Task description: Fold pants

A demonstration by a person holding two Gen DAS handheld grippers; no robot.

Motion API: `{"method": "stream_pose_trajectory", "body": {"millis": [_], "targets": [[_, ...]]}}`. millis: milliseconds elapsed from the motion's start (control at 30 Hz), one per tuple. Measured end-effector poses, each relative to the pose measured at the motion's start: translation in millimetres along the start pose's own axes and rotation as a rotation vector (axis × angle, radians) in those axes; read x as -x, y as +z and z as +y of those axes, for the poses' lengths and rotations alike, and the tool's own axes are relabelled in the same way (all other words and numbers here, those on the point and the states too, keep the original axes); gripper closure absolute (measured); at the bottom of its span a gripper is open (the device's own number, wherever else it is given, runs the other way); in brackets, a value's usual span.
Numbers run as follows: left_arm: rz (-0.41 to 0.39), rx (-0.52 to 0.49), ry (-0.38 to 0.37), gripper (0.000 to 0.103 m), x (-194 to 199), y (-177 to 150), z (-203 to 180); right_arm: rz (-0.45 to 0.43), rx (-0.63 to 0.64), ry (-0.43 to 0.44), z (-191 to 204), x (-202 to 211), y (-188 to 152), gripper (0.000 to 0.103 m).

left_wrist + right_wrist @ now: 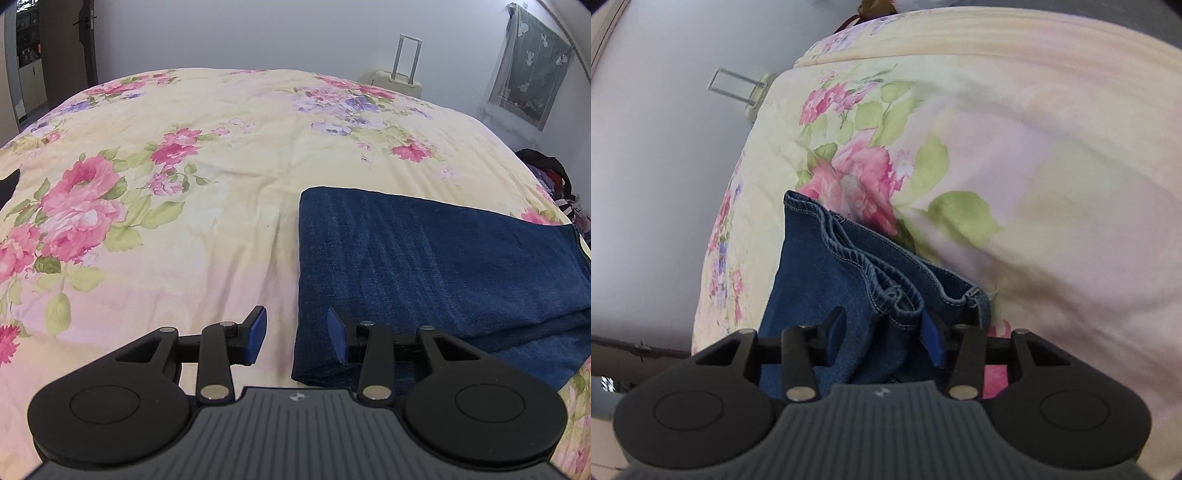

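Pants (424, 266) lie folded on floral bedspread (184, 184); suitcase (397, 79) behind; both claws part-open, empty.

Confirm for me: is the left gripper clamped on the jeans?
No. The left gripper has its pads apart over the jeans' folded edge, pinching nothing.

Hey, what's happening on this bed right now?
A person with a two-finger gripper in each hand is folding dark blue jeans on a floral bedspread. The jeans already lie folded. The left gripper hangs open at their folded edge, gripping nothing. The right gripper stands open over the bunched hems.
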State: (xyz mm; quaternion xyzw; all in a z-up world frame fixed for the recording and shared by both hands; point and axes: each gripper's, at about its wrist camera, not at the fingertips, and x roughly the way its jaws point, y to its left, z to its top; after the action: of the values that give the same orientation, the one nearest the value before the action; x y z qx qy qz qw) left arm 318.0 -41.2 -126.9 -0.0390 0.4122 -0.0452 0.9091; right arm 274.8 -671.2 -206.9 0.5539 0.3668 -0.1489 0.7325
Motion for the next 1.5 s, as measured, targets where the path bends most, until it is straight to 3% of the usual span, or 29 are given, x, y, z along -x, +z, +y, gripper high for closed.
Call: {"method": "stream_pose_trajectory", "body": {"millis": [67, 133, 233, 333, 467, 500, 633, 733, 867, 933, 1033, 1167, 1300, 1400, 1500], "targets": [[0.001, -0.002, 0.006, 0.057, 1, -1, 1, 0.006, -0.017, -0.001, 4, -6, 1, 0.088], [-0.003, -0.004, 0.008, 0.057, 4, -1, 4, -0.020, 0.058, -0.046, 17, -6, 2, 0.096], [0.008, 0.005, 0.013, 0.057, 4, -3, 11, -0.108, 0.270, -0.056, 49, 10, -8, 0.099], [0.028, 0.008, 0.016, 0.057, 3, -5, 15, -0.148, 0.515, -0.212, 63, 1, -21, 0.100], [0.044, 0.005, 0.005, 0.057, 3, -9, 19, -0.083, 0.565, -0.319, 40, -28, -26, 0.098], [0.042, 0.012, 0.005, 0.057, 3, -8, 19, -0.098, 0.578, -0.327, 39, -25, -28, 0.091], [0.008, 0.086, -0.071, 0.059, 2, 2, 23, -0.241, 0.636, -0.440, 56, 4, -46, 0.084], [-0.004, 0.101, -0.143, 0.063, -12, 22, 7, -0.295, 0.648, -0.300, 68, 26, -67, 0.084], [0.015, -0.017, -0.185, 0.071, -33, 26, -30, -0.280, 0.718, -0.122, 87, 13, -97, 0.085], [0.062, -0.085, -0.167, 0.077, -48, 15, -43, -0.273, 0.751, -0.146, 91, -5, -109, 0.085], [0.142, -0.123, -0.132, 0.082, -68, -10, -43, -0.279, 0.723, -0.272, 77, -34, -117, 0.092], [0.167, -0.062, -0.175, 0.084, -69, -25, -24, -0.307, 0.730, -0.273, 58, -47, -126, 0.093], [0.200, -0.164, -0.138, 0.085, -49, -27, -34, -0.314, 0.740, -0.293, 59, -50, -127, 0.093], [0.157, -0.144, -0.151, 0.084, -35, -15, -27, -0.316, 0.740, -0.303, 59, -49, -127, 0.093], [0.069, -0.086, -0.155, 0.084, -33, 17, -15, -0.328, 0.733, -0.297, 60, -44, -127, 0.093]]}}
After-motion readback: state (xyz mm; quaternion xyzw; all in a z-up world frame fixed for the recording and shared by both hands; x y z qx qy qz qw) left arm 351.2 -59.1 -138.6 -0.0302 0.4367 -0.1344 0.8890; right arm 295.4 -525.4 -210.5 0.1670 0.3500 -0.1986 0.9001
